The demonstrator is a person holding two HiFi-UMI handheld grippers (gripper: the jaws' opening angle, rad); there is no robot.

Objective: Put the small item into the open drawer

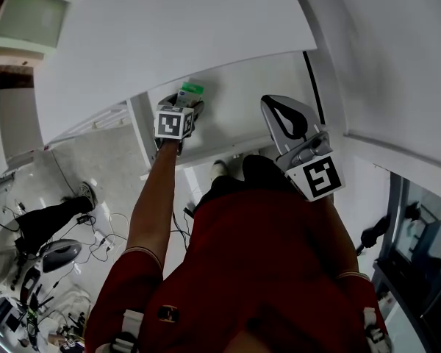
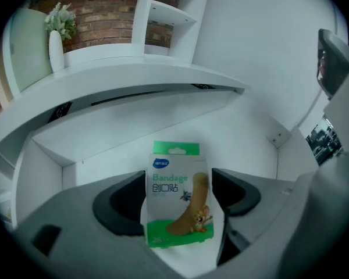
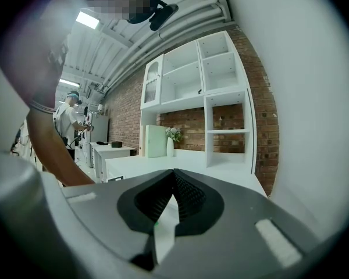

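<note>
Left gripper [image 2: 177,182] is clamping the bandage pack [image 2: 177,197] between its two jaws. It's a flat white-and-green pack, sitting upright with the printed face toward the gripper camera. The green header is sticking up past the jaw tips.

In the head view, the left gripper [image 1: 185,103] is reaching out over the open drawer [image 1: 250,94]. The pack [image 1: 192,89] is showing as a green edge just beyond the marker cube [image 1: 173,123]. It's hanging over the drawer's white inside, toward the left side. Can't tell from either view whether it's touching the drawer bottom.

In the left gripper view, the drawer [image 2: 163,118] is filling the background with its white floor and walls. It's sitting under the overhanging white tabletop [image 2: 134,74]. A vase with a plant [image 2: 57,45] is standing on that tabletop at top left, and the brick wall [image 2: 99,28] is showing behind it.

Right gripper [image 3: 174,178]: jaws are resting together, tips touching, nothing between them.

In the head view, the right gripper [image 1: 279,112] is hovering by the drawer's right side, apart from the left one. Its camera is looking across the room at a white shelving unit [image 3: 200,92] on brick, with another person [image 3: 67,118] standing far left.

Person's red shirt [image 1: 264,256] is taking up the lower head view, and cables [image 1: 95,241] are lying on the floor at left.
</note>
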